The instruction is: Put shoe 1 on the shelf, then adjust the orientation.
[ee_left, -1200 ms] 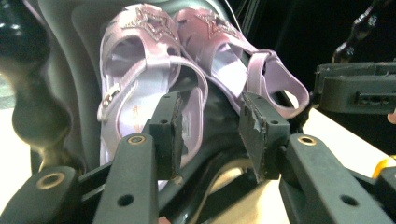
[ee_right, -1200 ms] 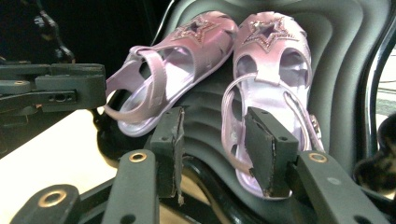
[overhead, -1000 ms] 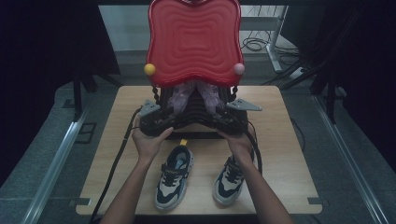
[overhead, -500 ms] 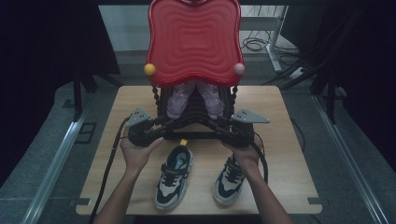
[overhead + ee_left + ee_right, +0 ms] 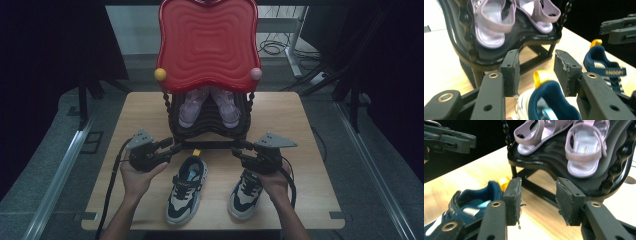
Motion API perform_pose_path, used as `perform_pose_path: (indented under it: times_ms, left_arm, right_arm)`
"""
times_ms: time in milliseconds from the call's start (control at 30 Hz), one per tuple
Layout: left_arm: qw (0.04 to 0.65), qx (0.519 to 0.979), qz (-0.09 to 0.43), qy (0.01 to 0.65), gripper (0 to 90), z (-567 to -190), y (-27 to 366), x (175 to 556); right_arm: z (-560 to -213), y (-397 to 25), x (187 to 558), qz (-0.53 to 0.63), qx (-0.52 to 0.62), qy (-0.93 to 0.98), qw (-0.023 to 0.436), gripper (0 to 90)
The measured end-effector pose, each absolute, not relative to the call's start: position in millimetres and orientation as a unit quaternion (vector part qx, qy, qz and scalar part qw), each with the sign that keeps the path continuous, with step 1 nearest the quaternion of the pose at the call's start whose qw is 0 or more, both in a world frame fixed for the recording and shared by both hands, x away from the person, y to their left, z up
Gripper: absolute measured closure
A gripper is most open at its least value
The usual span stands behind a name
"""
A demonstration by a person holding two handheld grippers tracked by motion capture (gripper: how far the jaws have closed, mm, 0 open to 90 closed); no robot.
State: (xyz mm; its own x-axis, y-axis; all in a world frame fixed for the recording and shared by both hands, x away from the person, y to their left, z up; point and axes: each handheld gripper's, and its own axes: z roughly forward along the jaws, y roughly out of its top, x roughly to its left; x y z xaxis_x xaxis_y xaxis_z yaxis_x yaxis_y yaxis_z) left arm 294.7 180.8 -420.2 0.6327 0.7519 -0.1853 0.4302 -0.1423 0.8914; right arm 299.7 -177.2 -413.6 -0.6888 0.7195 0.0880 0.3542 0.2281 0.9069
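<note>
Navy sneakers (image 5: 186, 190) sit side by side on the bench (image 5: 300, 130) before the rack (image 5: 207, 131); my left tongs (image 5: 536, 72) gape over one heel, right tongs (image 5: 537, 200) wide, empty, ready.

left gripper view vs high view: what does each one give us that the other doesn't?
Left gripper view alone: the SNOOPY lettering on the far sneaker's strap, and the worn pads of the open left gripper framing the near sneaker's yellow heel tab.

High view alone: the red top shelf, the table edges, both hands, and both sneakers whole.

Shared: the lilac sandals on the black rack shelf, both navy sneakers, and the right gripper.
</note>
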Motion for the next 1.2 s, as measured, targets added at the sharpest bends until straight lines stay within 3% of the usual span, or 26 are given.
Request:
perform_pose_path:
  times_ms: [467,867,1200]
  left_arm:
    - [0.494,0.759,0.127,0.405,52.5,-442.2,203.0,271.5]
    - [0.503,0.744,0.121,0.423,53.1,-446.5,216.4,260.7]
    - [0.487,0.763,0.104,0.412,80.7,-454.5,212.2,257.9]
  right_arm:
    - [-436.0,-197.7,283.7,0.517,0.343,0.768,0.157,53.1]
    - [-442.3,-207.7,275.2,0.507,0.355,0.770,0.156,53.9]
    - [-445.8,-217.4,269.8,0.510,0.367,0.762,0.157,54.2]
